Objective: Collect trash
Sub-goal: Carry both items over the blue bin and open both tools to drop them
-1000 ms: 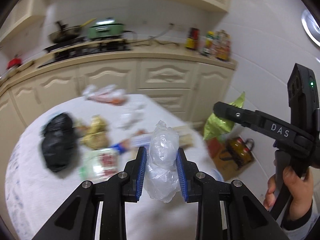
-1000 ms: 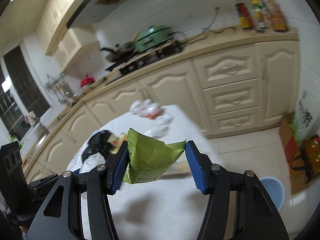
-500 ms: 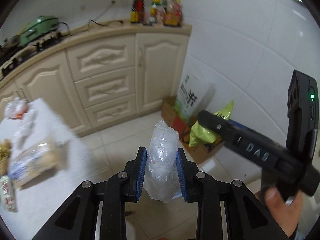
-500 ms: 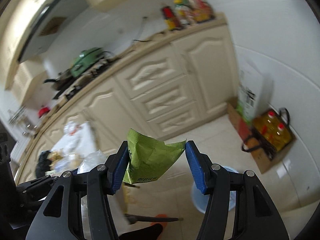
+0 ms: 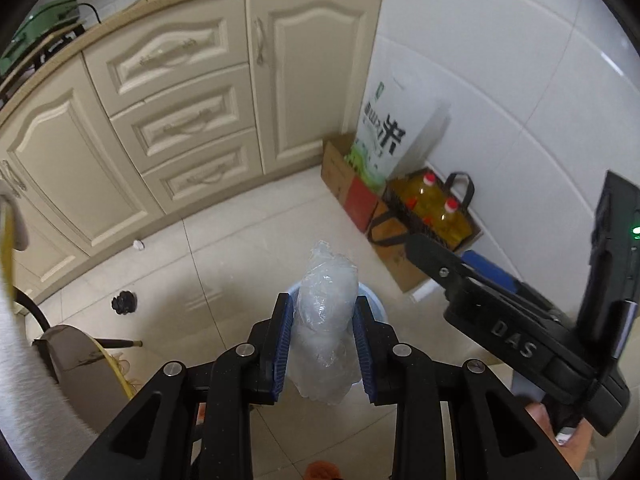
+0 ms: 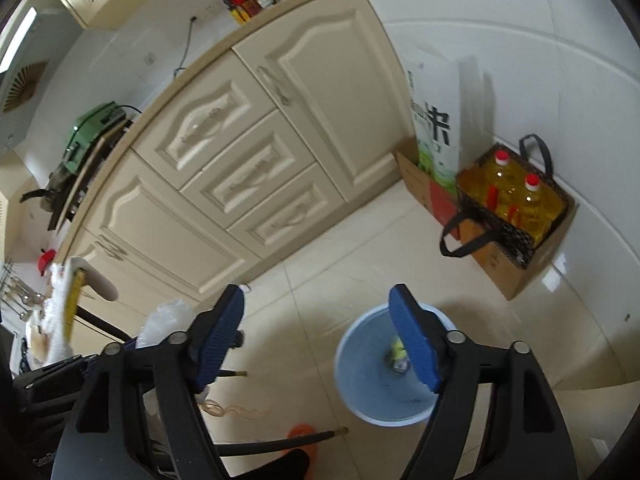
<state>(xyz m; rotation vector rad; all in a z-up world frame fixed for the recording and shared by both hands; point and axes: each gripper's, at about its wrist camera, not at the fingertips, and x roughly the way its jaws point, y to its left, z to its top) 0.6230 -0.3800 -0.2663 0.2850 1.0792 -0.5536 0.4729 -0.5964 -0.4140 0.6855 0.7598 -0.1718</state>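
My left gripper (image 5: 322,332) is shut on a crumpled clear plastic bag (image 5: 326,312), held above the floor just over the near side of a light blue bin (image 5: 374,300). In the right wrist view my right gripper (image 6: 316,300) hangs over the same bin (image 6: 348,344); its jaws are opening and nothing is between the blue pads (image 6: 412,344). A green snack packet (image 6: 397,350) lies inside the bin. The plastic bag (image 6: 168,316) also shows at the left edge of that view. In the left wrist view the right gripper (image 5: 452,260) reaches in from the right.
Cream cabinets (image 6: 256,152) line the back. A cardboard box with a rice bag (image 6: 434,128) and a bag of oil bottles (image 6: 516,200) stand against the tiled wall. The cloth-covered table (image 5: 24,360) is at left, with dark chair legs (image 6: 280,444) on the floor.
Both grippers swung away from the table and down toward the floor by the bin. The right jaws spread and the green packet left them; it now lies in the bin.
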